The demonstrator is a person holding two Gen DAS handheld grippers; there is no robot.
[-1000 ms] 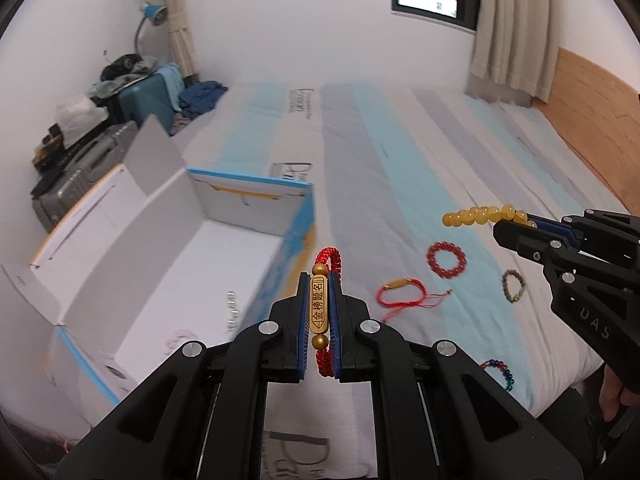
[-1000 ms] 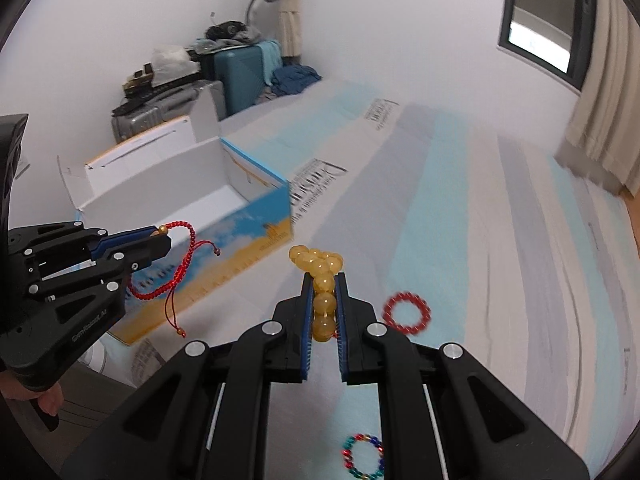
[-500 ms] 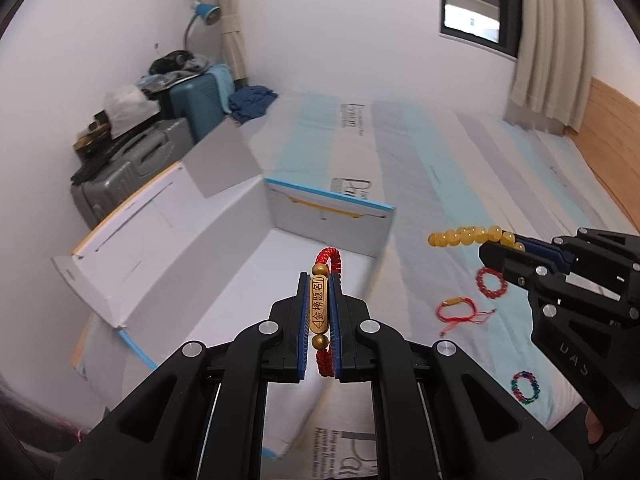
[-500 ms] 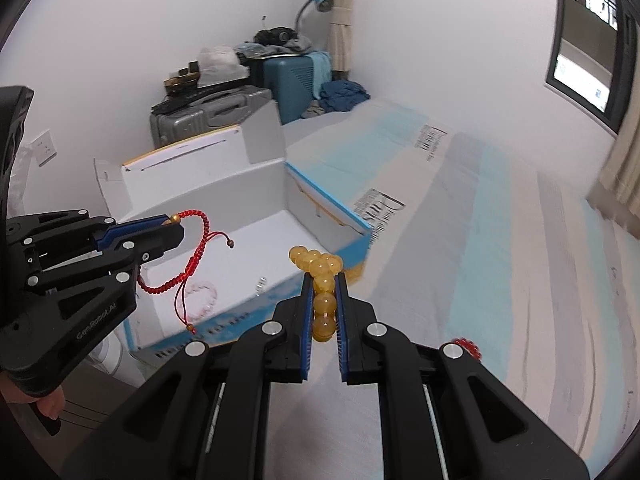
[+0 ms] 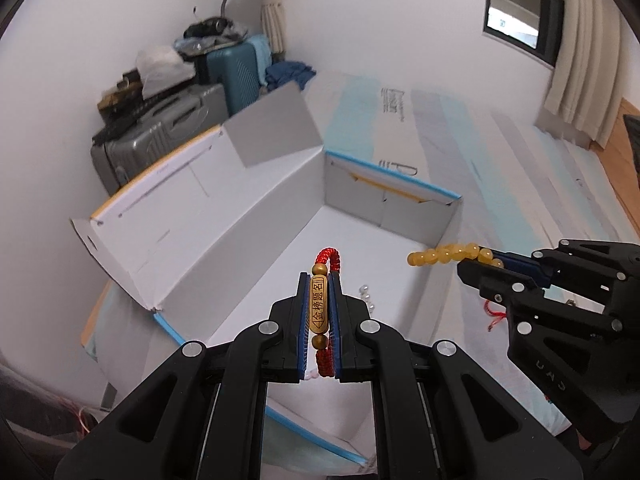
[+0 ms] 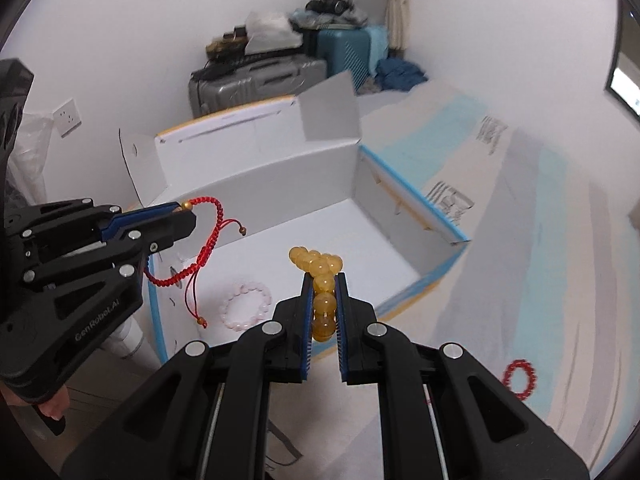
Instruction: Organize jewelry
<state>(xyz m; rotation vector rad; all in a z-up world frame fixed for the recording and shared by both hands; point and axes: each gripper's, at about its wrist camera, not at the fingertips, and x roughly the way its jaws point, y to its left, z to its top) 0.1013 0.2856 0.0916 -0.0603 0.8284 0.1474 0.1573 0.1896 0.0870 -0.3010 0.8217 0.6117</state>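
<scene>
A striped bedsheet (image 6: 540, 240) in grey, white and pale blue filled the right side of both views, and on it, toward the centre and left, sat an open white cardboard box (image 5: 248, 236) with blue edging and its flaps raised. Behind the box, in the upper left of the frames, a grey suitcase (image 6: 256, 80) and a teal suitcase (image 5: 236, 74) stood against the wall, piled with clutter. The left gripper (image 5: 319, 312), at the bottom centre of its own view and over the box interior, was clamped tight on a red cord bracelet (image 5: 320, 308) with a gold engraved tube; in the right wrist view the bracelet's loop and tasselled ends hung from the jaws at mid-left, above the box's near corner. The right gripper (image 6: 324, 304) was closed on a yellow bead bracelet (image 6: 320, 276), its beads bunched beyond the fingertips above the box floor. On that floor lay a pale pink bead bracelet (image 6: 246, 306) near the lower left wall, and a few small pearl-like beads (image 5: 368, 296). A red bead bracelet (image 6: 520, 380) lay on the sheet at the lower right.
</scene>
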